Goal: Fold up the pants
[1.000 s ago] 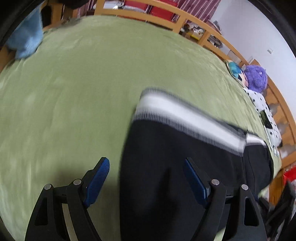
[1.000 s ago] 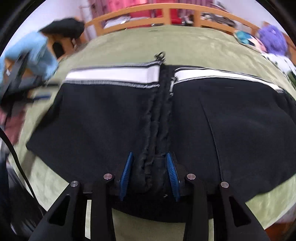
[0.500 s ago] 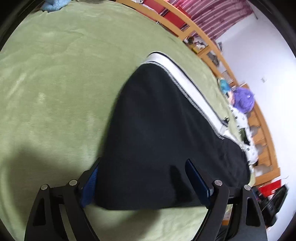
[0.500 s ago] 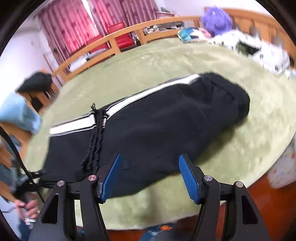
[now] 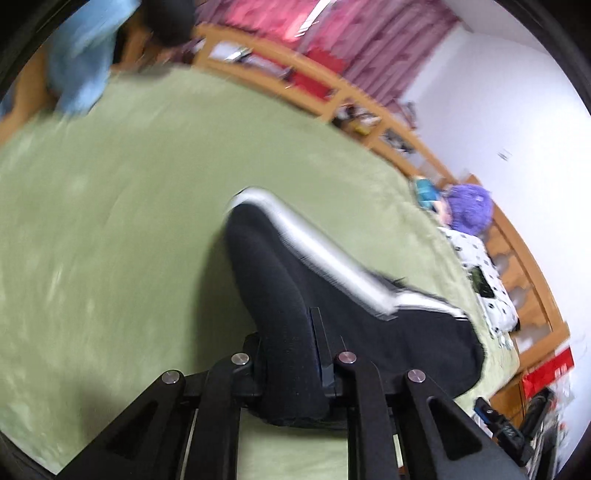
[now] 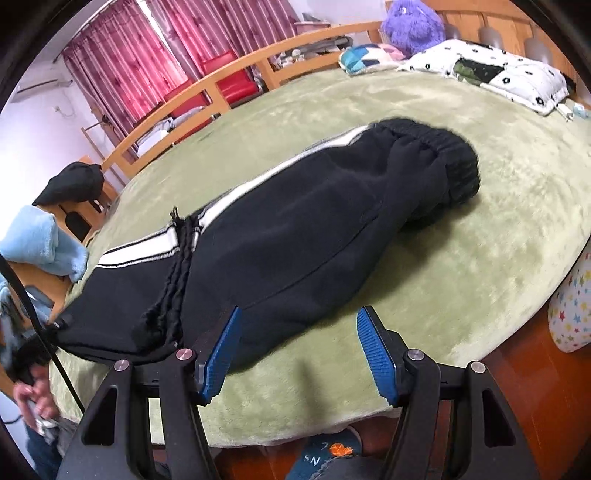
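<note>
Two ribbed blue pads of the right gripper (image 6: pixel 299 354) stand wide apart, holding nothing, at the frame's bottom. The left gripper (image 5: pixel 290 363) is clamped on a fold of thick black fleece pants (image 6: pixel 295 236). Pants run lower left to upper right, white-striped, across a fuzzy green blanket (image 6: pixel 461 266); wooden railing (image 6: pixel 221 79) and red curtains (image 6: pixel 177 40) lie beyond.

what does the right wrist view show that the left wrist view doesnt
Only the right wrist view shows the open right gripper hanging over the blanket, the pants' elastic waistband, the drawstring and a black cap on the frame. Only the left wrist view shows the left gripper shut on a bunch of black fabric. Both show the black pants, the green blanket, the purple plush toy and the red curtains.
</note>
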Motion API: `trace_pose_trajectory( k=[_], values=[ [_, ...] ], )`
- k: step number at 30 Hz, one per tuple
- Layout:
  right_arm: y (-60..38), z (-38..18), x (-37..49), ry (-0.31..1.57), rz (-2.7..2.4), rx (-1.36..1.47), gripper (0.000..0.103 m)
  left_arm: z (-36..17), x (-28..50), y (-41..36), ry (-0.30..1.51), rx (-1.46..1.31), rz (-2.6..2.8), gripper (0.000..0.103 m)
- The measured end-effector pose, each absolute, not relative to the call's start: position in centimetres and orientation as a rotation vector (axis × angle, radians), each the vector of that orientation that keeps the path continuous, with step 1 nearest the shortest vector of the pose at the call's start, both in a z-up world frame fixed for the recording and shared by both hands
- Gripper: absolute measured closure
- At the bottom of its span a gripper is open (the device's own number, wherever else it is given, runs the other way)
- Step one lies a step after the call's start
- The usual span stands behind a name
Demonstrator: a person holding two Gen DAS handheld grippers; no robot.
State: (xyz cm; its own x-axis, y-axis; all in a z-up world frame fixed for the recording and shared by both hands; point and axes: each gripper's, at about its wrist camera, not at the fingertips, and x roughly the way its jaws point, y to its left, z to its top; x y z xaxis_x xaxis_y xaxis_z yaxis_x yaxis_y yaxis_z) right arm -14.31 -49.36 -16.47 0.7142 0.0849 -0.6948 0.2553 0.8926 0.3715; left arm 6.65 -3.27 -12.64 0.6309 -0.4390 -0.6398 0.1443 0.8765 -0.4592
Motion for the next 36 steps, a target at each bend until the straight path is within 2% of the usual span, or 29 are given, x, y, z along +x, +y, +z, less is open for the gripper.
trace_pose_trajectory(
  k=[8,14,15,17,18,19,21,24,32,34,36],
  values=[
    [-55.2,-14.1,-15.6,0.761,-0.245,0.432,0.039,-0.9,6.0,-19.4,0.669,-0.102,-0.513,0.089],
    [-59.4,-14.2,-18.3,0.794,-0.324,0.439,0.039,0.4,5.9,-34.7,0.670,-0.059,-0.744,0.087],
    [-60.1,-14.4,-18.7,0.804,-0.338,0.436,0.039,0.1,6.0,-36.6,0.679,-0.061,-0.796,0.081],
    [-61.1,-14.7,-19.4,0.816,-0.362,0.433,0.039,-0.4,6.0,-37.6,0.700,-0.113,-0.854,0.063],
    [-61.7,-14.9,-19.7,0.817,-0.371,0.433,0.039,-0.7,6.0,-37.3,0.704,-0.131,-0.856,0.041],
    [-62.2,-14.9,-20.0,0.815,-0.375,0.438,0.039,-0.9,6.0,-37.0,0.696,-0.136,-0.847,0.032],
    [-63.0,-15.0,-20.4,0.800,-0.367,0.457,0.039,-1.6,6.2,-35.3,0.658,-0.132,-0.812,0.033],
    [-64.0,-14.9,-20.0,0.764,-0.350,0.488,0.039,-3.9,7.4,-33.5,0.705,-0.109,-0.747,0.032],
    [-64.3,-13.8,-13.3,0.627,-0.173,0.573,0.037,-15.5,10.1,-27.4,0.961,-0.062,-0.507,0.032],
    [-64.7,-14.0,-10.5,0.646,-0.171,0.589,0.032,-18.1,10.3,-26.8,1.035,-0.096,-0.499,0.033],
    [-64.5,-14.9,-8.1,0.698,-0.179,0.584,0.032,-20.4,10.4,-26.3,1.116,-0.181,-0.551,0.033]
  ],
)
